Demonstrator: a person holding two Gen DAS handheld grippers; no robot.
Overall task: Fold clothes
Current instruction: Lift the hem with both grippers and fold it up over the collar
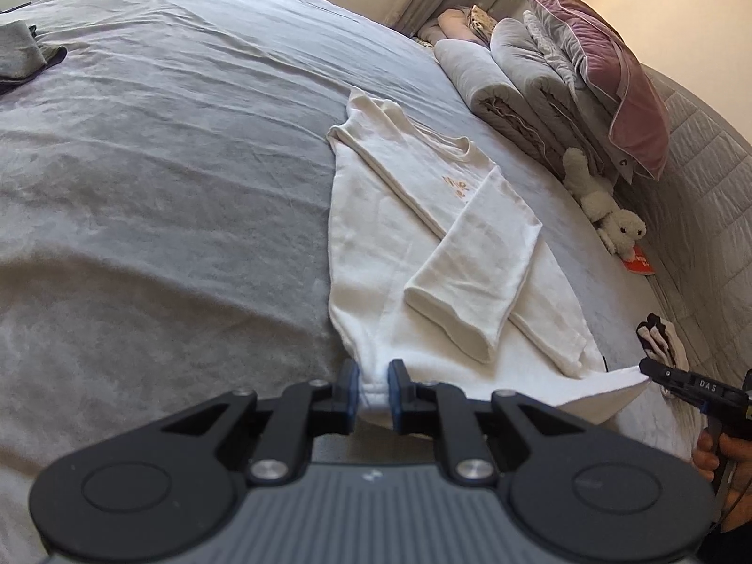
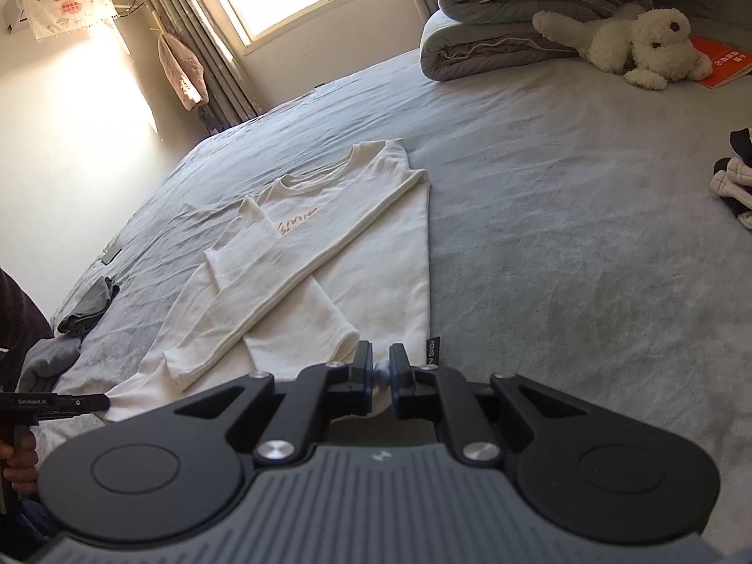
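Right under our left wrist lens, the left claw (image 1: 372, 387) is clamped on a bunched bit of the white long-sleeved shirt (image 1: 376, 244) at its hem, blue pads squeezing ribbed fabric. From here the shirt runs straight away from us up the grey bed (image 1: 164, 164), long axis pointing toward the collar at the far end. Both sleeves are crossed over the chest, cuffs thick and doubled, one lying diagonal over the other. Off to our right the right claw (image 1: 651, 373) pinches the other hem corner, pulling it into a taut white point. So we have one claw on each near corner, and the collar lies dead ahead: any fold from here goes along that axis. Soft matte knit, a little limp, faint orange print on the chest

Over to the right wrist view: nearest us the right claw (image 2: 380, 371) is closed on a small wad of pale cloth, the shirt's hem corner by our judgement. Shirt (image 2: 329, 244) stretches forward and left toward the window, collar far. At the left edge the left claw (image 2: 101, 403) grips the opposite corner, hem stretched between us. Bedcover looks velvety and creased; a fluffy white toy dog (image 2: 644, 42) lies by the folded quilts (image 2: 517, 23)
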